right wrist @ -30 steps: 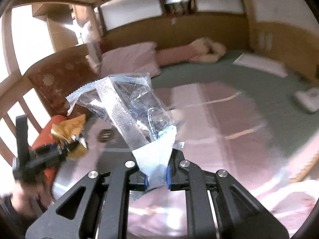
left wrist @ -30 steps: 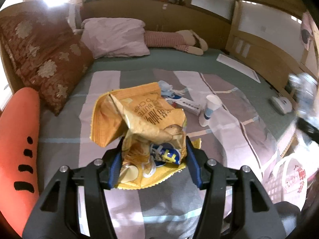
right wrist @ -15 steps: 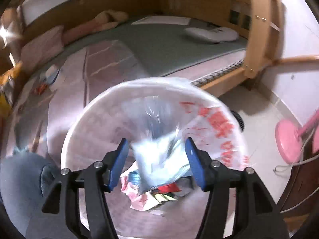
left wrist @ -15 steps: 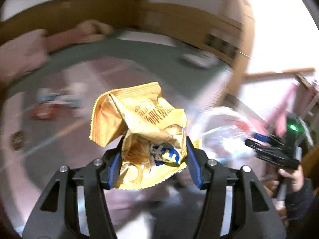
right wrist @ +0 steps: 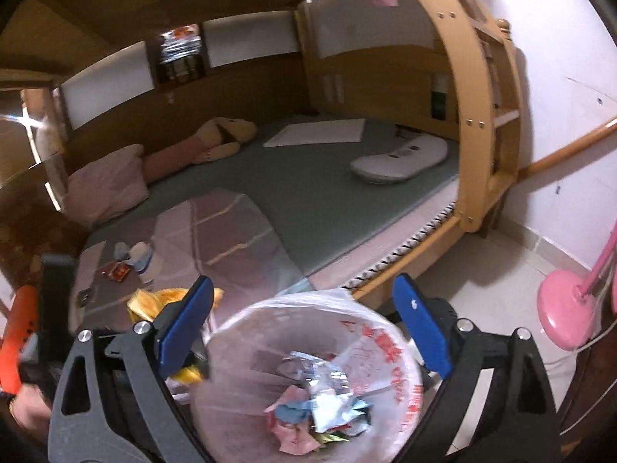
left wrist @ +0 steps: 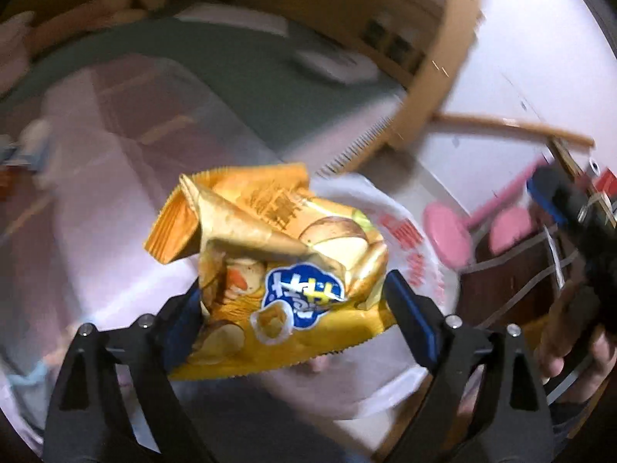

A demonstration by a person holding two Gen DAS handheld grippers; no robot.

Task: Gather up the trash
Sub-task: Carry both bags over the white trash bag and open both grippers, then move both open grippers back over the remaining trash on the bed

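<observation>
A crumpled orange chip bag (left wrist: 277,270) sits between the fingers of my left gripper (left wrist: 297,316), above a white bag-lined trash bin (left wrist: 416,254). The jaws stand wide and the right pad shows a gap to the bag, so the grip is unclear. My right gripper (right wrist: 304,332) is open and empty above the same bin (right wrist: 246,351). Inside the bin lie a clear plastic wrapper (right wrist: 327,386) and other scraps. In the right wrist view the chip bag (right wrist: 154,301) shows at left beside the bin.
The bed (right wrist: 308,193) with a pink striped blanket carries more litter: a red wrapper (right wrist: 115,272) and blue-white scraps (right wrist: 135,252). A pink fan base (right wrist: 567,308) stands on the floor at right. A wooden bed post (right wrist: 474,135) rises nearby.
My right gripper has opened wide and the clear wrapper now lies in the bin. My left gripper has carried the chip bag over the bin and its jaws have spread.
</observation>
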